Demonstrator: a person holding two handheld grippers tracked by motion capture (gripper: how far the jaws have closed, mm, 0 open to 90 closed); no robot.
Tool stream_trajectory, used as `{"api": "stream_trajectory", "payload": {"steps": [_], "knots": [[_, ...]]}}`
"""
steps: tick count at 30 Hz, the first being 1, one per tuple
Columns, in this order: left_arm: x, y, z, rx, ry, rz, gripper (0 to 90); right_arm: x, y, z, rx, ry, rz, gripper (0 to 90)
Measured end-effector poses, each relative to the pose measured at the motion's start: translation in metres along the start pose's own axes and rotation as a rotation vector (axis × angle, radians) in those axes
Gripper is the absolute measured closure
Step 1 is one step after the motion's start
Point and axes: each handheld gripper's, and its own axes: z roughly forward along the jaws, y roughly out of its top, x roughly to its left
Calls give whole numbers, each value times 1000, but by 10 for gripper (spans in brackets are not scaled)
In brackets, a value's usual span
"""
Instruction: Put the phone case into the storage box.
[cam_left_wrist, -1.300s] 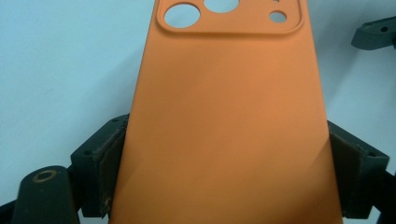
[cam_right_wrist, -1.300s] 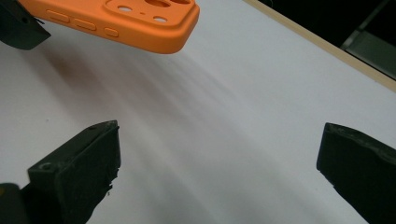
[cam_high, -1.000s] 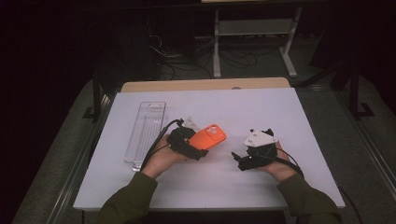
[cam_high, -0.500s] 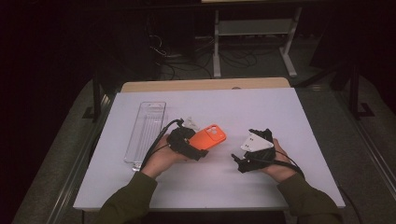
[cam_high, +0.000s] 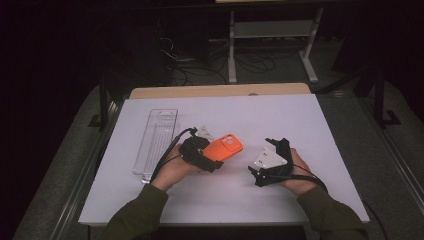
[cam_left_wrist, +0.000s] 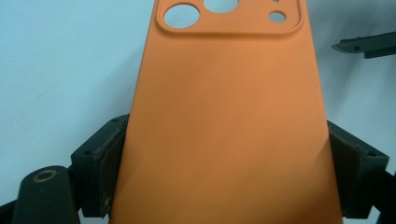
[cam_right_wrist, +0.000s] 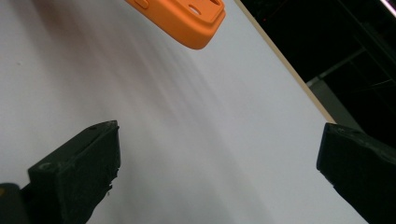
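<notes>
White desk (cam_high: 300, 120) in a dark room. Left tool (cam_left_wrist: 224, 154) clamping orange phone case (cam_high: 223, 148), held at centre. Right tool (cam_right_wrist: 219, 163) at three o'clock, gaping, empty. Clear tray (cam_high: 157, 142) at nine. Probably mid-handover; next needs closing in on the case's free end.

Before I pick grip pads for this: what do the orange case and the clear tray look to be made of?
The case looks like soft silicone or matte rubbery plastic: an even, glare-free surface with rounded moulded camera cutouts. The tray looks like rigid clear plastic, glossy; the table shows through it.
</notes>
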Motion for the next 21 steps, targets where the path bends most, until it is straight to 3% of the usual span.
{"api": "stream_trajectory", "payload": {"steps": [6, 7, 8, 10, 21], "knots": [[0, 0, 0, 7, -5, 13, 147, 2, 1, 0, 0, -23, -44, 0], [-2, 0, 2, -17, -6, -16, 147, 3, 1, -1, 5, -29, -51, 0], [0, 0, 0, 10, -6, 17, 147, 3, 1, -1, 3, -32, -57, 0], [-2, 0, 2, -14, -6, -16, 147, 3, 1, -1, -1, -44, -86, 0], [-2, 0, 2, -17, -6, -13, 148, 7, 2, -2, -11, -78, -131, 0]]}}
